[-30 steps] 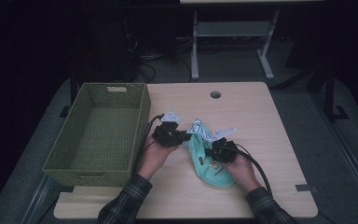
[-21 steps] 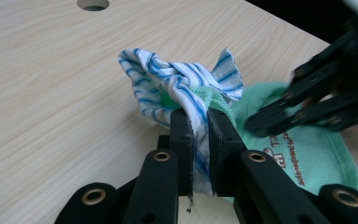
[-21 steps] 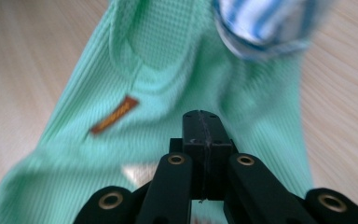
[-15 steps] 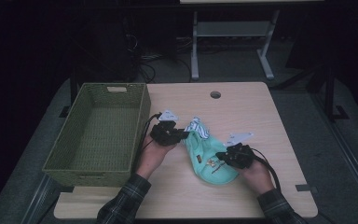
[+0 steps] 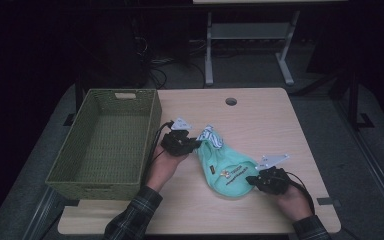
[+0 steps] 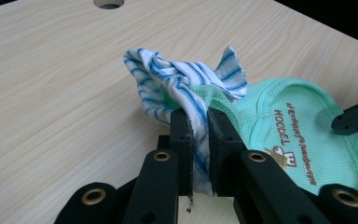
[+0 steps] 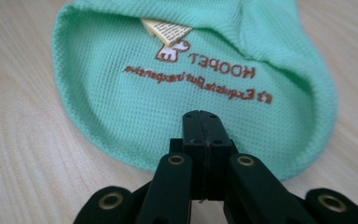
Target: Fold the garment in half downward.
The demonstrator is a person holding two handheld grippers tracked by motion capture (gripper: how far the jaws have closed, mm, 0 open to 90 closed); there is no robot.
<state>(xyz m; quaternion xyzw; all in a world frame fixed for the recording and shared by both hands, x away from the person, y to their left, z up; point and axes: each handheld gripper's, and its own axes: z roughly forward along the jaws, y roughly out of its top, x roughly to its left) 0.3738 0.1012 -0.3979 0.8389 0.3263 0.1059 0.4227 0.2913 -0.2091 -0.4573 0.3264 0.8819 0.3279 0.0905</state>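
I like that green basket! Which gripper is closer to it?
Left. The left gripper sits just beside the green basket, pinching striped cloth; the right gripper is far across the mint garment.

Inventory, counted by kind:

- Tables: one, light wood table [image 5: 265, 115], with one round hole [image 5: 231, 101] at its far edge.
- Baskets: one, green woven basket [image 5: 150, 125], on the left part of the table.
- Garments: one, mint green mesh garment [image 5: 225, 167], near centre, trimmed with one blue-and-white striped piece [image 6: 177, 79] at its far-left end and carrying one paper tag [image 7: 167, 30].
- Grippers: two, left gripper [image 5: 181, 142] and right gripper [image 5: 270, 180].
- Hands: two, one on each gripper.
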